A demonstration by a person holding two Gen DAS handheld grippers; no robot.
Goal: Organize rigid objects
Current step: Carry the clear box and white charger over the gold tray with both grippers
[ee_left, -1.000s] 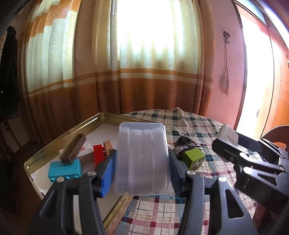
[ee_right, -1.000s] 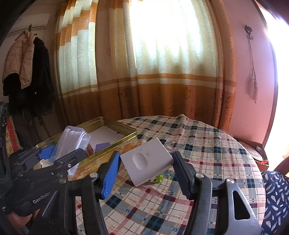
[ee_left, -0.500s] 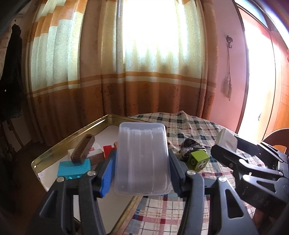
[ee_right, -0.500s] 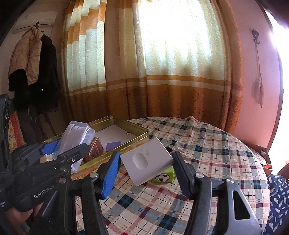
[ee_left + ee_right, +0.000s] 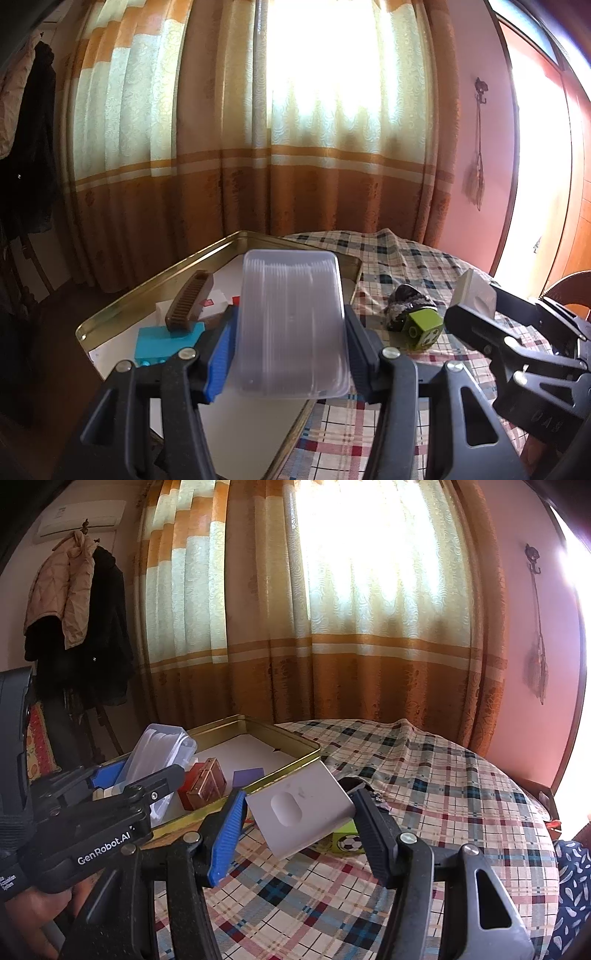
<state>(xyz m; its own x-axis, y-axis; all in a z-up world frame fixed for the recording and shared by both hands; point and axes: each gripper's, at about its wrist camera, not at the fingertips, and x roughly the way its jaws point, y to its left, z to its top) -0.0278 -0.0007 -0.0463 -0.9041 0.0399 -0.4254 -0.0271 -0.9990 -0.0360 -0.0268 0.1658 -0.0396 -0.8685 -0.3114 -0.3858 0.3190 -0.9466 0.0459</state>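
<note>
A: Pose of left tongs (image 5: 291, 354)?
B: Held level above the tray (image 5: 155, 291), clamped on a clear lid (image 5: 291, 325) standing between the fingers.
A: Right tongs (image 5: 301, 830)?
B: Raised over the plaid surface (image 5: 443, 794), just beside the tray's near wall, gripping a white box (image 5: 299, 808), tilted. A green cube (image 5: 345, 842) lies just behind it.
A: Writing?
B: "GenRobot.AI" on the left tongs' body, seen in the right view.
A: Tray contents?
B: Comb (image 5: 188, 302) on a blue block (image 5: 166, 345); small wooden chest (image 5: 207, 782).

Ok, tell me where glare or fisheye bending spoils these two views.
Left wrist view: the window behind the curtains blows out white, and the doorway at right flares. Right wrist view: the same window glare; the wall at right bows with fisheye bending, and the corners go dark.
</note>
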